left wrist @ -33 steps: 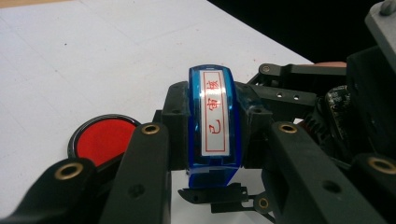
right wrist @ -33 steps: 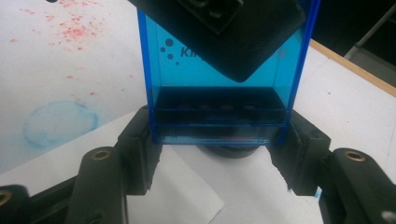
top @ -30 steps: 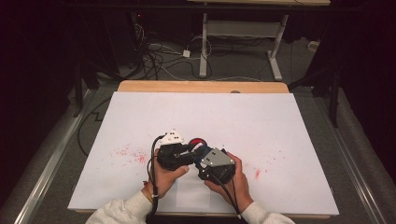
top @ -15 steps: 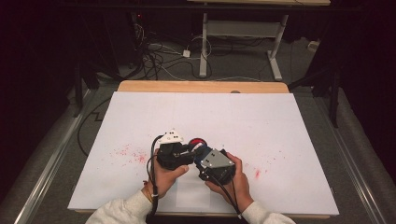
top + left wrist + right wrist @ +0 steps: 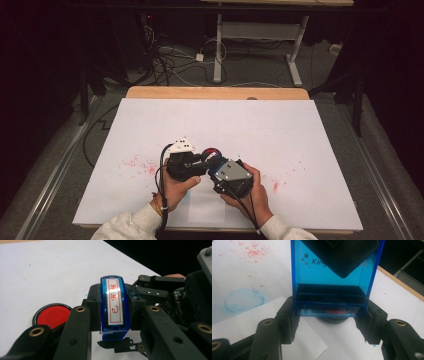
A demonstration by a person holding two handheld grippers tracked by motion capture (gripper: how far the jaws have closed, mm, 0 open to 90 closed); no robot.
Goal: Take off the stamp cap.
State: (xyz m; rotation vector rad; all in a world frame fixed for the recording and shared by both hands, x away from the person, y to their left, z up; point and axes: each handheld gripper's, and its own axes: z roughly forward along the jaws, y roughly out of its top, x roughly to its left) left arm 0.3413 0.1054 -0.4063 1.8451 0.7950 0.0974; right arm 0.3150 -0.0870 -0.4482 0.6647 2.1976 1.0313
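Blue plastic stamp held between two grippers over a white-covered table.

White paper (image 5: 280, 130) covered the table (image 5: 215, 93), flecked with red ink at the left and right. From the left, the left hand (image 5: 172, 187) held the left gripper (image 5: 197, 162), whose jaws in the left gripper view stood spread on either side of the blue stamp (image 5: 114, 307) without clearly touching it. A round red ink pad (image 5: 53, 315) lay on the paper just left of the stamp. The stamp's labelled face carried red characters. Farther right, the right hand (image 5: 255, 192) held the right gripper (image 5: 329, 322), its jaws pressed against both sides of the stamp's lower body, pinching it just above the ink pad and a loose white sheet (image 5: 244, 322).
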